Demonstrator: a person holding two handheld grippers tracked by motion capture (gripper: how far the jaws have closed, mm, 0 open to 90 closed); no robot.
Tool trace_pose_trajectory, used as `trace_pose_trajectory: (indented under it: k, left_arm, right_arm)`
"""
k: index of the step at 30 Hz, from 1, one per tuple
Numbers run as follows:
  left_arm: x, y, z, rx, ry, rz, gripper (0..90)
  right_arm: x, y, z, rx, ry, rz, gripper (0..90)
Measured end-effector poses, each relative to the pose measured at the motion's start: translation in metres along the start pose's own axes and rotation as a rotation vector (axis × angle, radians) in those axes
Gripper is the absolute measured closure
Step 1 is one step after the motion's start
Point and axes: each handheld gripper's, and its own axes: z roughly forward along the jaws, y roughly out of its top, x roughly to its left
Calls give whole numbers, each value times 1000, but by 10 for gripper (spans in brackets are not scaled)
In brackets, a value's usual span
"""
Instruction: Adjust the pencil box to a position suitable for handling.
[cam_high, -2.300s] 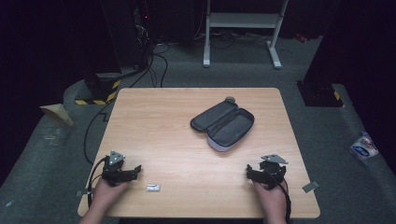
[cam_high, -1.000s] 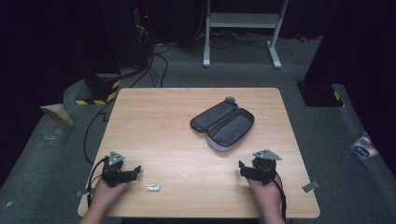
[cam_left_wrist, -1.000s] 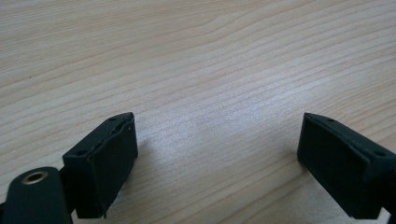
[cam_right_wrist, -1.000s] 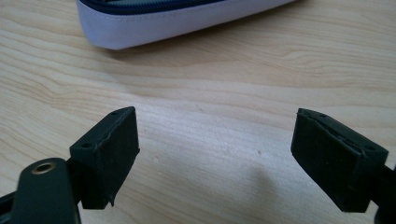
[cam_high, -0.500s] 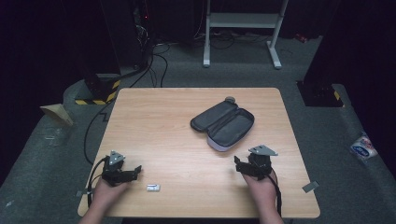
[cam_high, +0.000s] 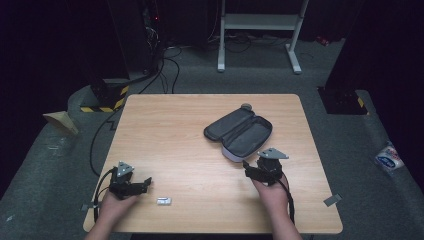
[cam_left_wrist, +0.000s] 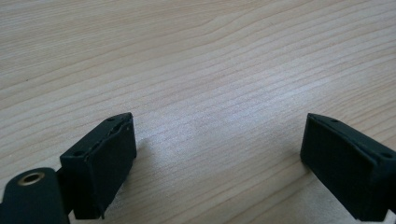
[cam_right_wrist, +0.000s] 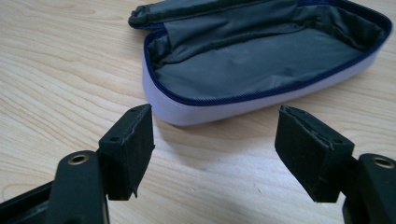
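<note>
The right gripper, jaws spread wide and holding nothing, sits low over the table, with the unzipped pouch just ahead of its tips. The left gripper also gapes, well apart.

Table was light wood w/ pale grain lines, kinda beige. The open pouch was dark grey inside, lining a flat charcoal, w/ a navy blue zipper edge and a pale lavender-white outer wall. Both grippers, left & right, were matte black, each w/ a grey plate on top; brass-coloured rivet on the jaw arms. Small white/silver bit lay on the wood. Floor was dark grey, plus a yellow/black striped block.
</note>
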Motion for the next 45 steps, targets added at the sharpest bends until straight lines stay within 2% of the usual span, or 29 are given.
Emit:
trace_pose_trajectory:
  k: [14, 21, 29, 37, 41, 45]
  left_arm:
    - [0, 0, 0, 0, 0, 0, 107]
    - [0, 0, 0, -1, 1, 0, 108]
    - [0, 0, 0, 0, 0, 1, 108]
    - [0, 0, 0, -2, 0, 1, 109]
    - [0, 0, 0, -1, 0, 0, 109]
    - [0, 0, 0, -1, 0, 0, 109]
  right_arm:
    - [18, 19, 18, 1, 38, -21, 353]
    - [30, 29, 37, 16, 62, -39, 434]
    - [35, 32, 53, 36, 68, -40, 487]
    - [34, 31, 59, 49, 74, -33, 532]
    - [34, 29, 61, 59, 79, -33, 599]
    - [37, 25, 61, 47, 88, -35, 725]
